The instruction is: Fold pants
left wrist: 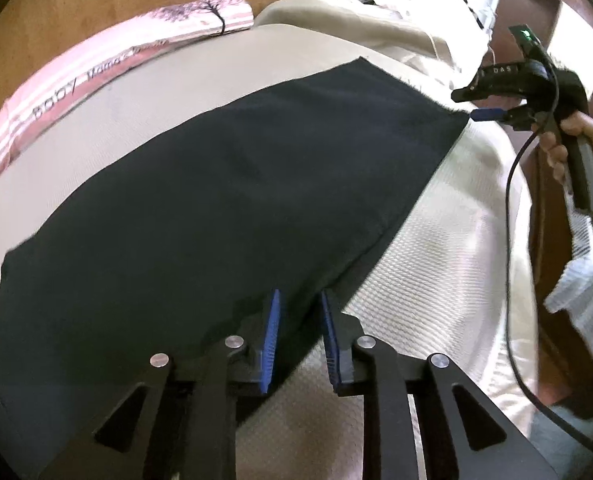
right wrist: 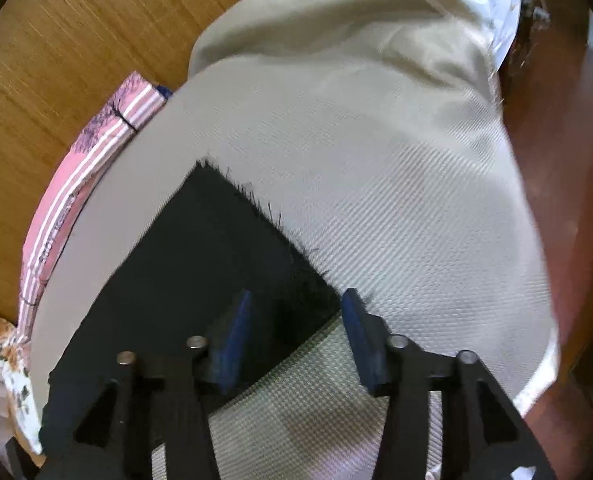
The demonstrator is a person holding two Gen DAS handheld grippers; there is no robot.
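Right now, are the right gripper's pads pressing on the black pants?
Apart. The right wrist view shows the right gripper with jaws spread, the frayed corner of the black pants lying flat between them, clear of both pads.

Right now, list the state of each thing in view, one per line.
Black pants: lying flat on the bed cover, frayed hem at the far end.
Left gripper: fingers apart over the pants' near edge, gripping nothing.
Right gripper: open at the frayed hem corner.
Bed cover: spread out.
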